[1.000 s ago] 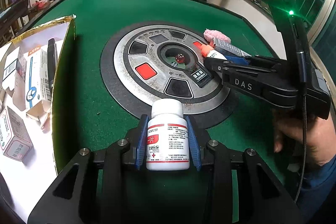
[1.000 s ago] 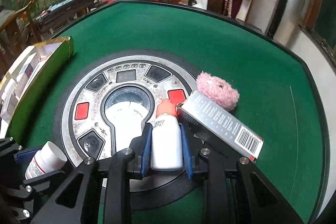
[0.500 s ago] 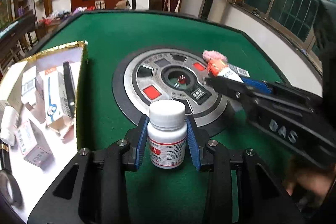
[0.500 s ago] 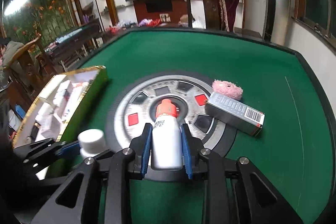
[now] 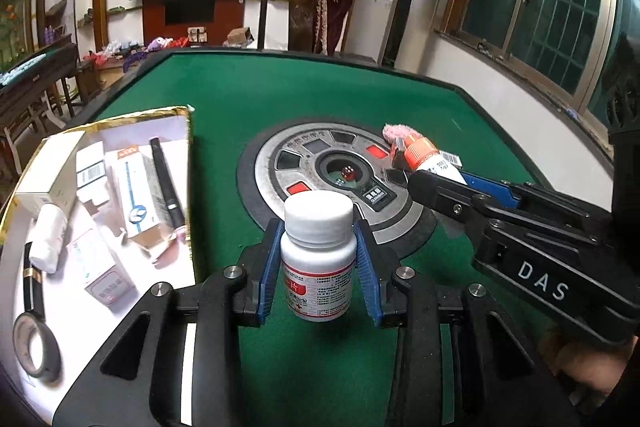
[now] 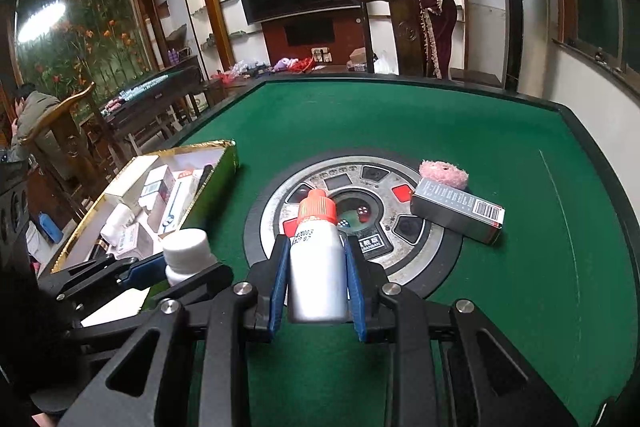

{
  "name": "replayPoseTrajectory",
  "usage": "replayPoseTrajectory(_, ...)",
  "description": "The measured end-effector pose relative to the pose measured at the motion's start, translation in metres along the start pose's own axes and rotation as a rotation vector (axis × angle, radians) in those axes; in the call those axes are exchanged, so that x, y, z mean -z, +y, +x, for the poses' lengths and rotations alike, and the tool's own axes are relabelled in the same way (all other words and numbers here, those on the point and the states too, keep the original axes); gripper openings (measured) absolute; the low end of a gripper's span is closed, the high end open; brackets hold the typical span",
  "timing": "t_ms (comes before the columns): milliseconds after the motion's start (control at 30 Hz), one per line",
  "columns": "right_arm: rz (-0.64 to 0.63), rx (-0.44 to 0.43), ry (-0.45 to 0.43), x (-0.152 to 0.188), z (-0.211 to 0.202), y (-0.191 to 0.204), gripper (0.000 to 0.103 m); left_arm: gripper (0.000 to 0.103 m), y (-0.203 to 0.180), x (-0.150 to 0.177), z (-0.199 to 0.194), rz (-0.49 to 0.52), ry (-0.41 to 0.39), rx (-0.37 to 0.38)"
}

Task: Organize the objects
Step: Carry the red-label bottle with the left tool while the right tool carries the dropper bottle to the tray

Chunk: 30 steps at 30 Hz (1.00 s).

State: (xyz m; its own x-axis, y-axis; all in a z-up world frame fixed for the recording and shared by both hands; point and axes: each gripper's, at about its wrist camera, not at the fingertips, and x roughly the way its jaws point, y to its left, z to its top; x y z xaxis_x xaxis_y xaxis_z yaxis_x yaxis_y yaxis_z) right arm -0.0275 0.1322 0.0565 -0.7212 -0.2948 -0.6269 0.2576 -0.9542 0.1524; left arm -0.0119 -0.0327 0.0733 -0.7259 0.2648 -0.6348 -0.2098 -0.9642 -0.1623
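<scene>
My left gripper [image 5: 318,259] is shut on a white pill bottle [image 5: 318,275] with a white cap, held above the green table just right of the gold-edged box [image 5: 188,155]. My right gripper [image 6: 318,267] is shut on a white dropper bottle [image 6: 318,267] with an orange cap, held above the table in front of the round metal centre panel [image 6: 420,255]. In the left wrist view the right gripper [image 5: 436,175] and its dropper bottle [image 5: 424,155] show at the right. In the right wrist view the pill bottle [image 6: 186,255] shows at the lower left.
The gold-edged box [image 6: 208,195] holds several medicine cartons, a black pen [image 5: 166,183], a small white bottle [image 5: 48,239] and a tape roll [image 5: 34,351]. A grey carton with a barcode [image 6: 456,209] and a pink puff [image 6: 444,175] lie at the panel's right edge.
Both grippers have lifted their bottles off the table and pulled back toward the near edge, higher up. More of the box and the room now shows.
</scene>
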Motion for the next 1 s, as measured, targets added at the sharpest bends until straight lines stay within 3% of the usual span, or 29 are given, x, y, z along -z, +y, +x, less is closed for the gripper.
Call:
replayPoseTrajectory(600, -0.062, -0.094, -0.048, 0.002, 0.001, 0.081, 0.026, 0.035, 0.081, 0.009, -0.049, -0.200, -0.076, 0.006)
replayPoseTrajectory(1000, -0.080, -0.137, -0.029, 0.004, 0.016, 0.115, 0.026, 0.035, 0.138, 0.030, -0.066, -0.290, -0.073, -0.067)
